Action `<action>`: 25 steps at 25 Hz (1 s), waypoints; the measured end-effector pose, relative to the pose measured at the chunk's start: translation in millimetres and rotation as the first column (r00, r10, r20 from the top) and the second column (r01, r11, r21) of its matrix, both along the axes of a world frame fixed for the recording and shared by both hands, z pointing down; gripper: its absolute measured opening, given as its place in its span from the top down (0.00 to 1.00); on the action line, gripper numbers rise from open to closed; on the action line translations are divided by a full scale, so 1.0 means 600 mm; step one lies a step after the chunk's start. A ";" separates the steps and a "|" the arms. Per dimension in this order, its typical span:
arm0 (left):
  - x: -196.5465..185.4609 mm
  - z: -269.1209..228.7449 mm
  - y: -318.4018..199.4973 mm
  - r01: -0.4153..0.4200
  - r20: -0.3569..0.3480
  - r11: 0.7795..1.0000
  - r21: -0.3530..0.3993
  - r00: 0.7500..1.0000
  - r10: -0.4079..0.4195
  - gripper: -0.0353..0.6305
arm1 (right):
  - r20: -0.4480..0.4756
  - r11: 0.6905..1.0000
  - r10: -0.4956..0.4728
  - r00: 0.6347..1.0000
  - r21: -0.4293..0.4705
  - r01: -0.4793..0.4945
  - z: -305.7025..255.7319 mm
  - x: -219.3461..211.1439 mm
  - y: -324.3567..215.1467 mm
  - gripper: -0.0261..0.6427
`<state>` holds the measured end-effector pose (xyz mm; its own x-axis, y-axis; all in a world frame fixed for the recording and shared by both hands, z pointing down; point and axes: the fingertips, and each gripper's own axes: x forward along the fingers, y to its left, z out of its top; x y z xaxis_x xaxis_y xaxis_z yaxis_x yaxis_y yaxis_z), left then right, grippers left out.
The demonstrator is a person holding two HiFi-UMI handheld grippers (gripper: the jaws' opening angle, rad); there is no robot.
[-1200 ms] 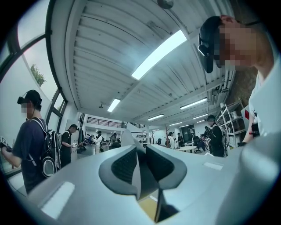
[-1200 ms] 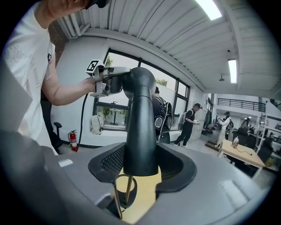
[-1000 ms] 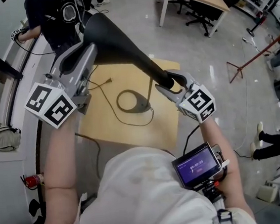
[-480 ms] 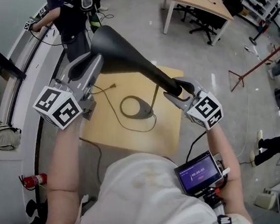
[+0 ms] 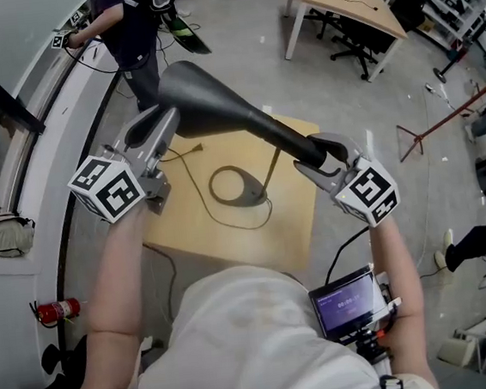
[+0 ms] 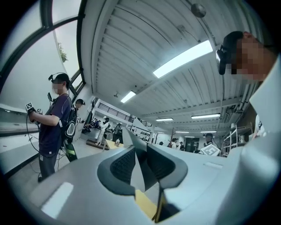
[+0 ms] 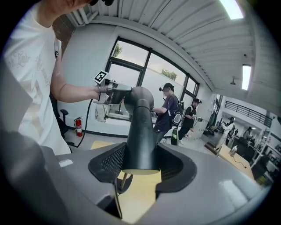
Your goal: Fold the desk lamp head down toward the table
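1 desk lamp [image 5: 258, 132] is shown on 1 table [image 5: 230, 238] of pale, smooth wood and is handled with 2 grey grippers. Its 3 parts are placed here by the ring base [image 5: 250, 195], a flat dark hoop lying on the tabletop. 1 thin straight stem [image 5: 266, 163] rises from the right edge of the ring base. 1 lamp head [image 5: 203, 98], a matt black cone, is carried above the ring base, with the wide mouth up and left of it and the narrow neck to its right. 1 thin cord [image 5: 191, 173] curves across the wood left of the ring base. The left gripper [image 5: 156, 125], up and left of the ring base, is set at the cone's mouth. Its jaws have just been opening and stand slightly apart, with the thin rim between the textured pads and a gap visible beside it. The right gripper [image 5: 316, 154], right of the ring base, is clamped on the round neck, which fills the space between its jaws. 1 black-and-white marker cube [image 5: 108, 188] is borne by each gripper.
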<state>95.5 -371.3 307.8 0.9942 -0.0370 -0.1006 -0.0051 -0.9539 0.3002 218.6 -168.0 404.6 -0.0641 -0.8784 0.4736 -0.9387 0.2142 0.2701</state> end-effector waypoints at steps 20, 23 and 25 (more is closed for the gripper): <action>-0.002 0.078 -0.016 -0.001 0.056 0.994 -0.110 0.998 0.007 0.81 | -0.050 0.999 -0.037 0.998 -0.039 0.035 -0.022 0.003 0.004 0.62; 0.000 0.094 -0.014 0.002 0.069 0.992 -0.130 0.998 0.007 0.81 | -0.062 0.998 -0.044 0.997 -0.045 0.041 -0.025 0.006 0.007 0.62; 0.001 0.106 -0.011 0.000 0.079 0.990 -0.140 0.997 0.011 0.81 | -0.069 0.998 -0.054 0.996 -0.047 0.051 -0.031 0.006 0.008 0.62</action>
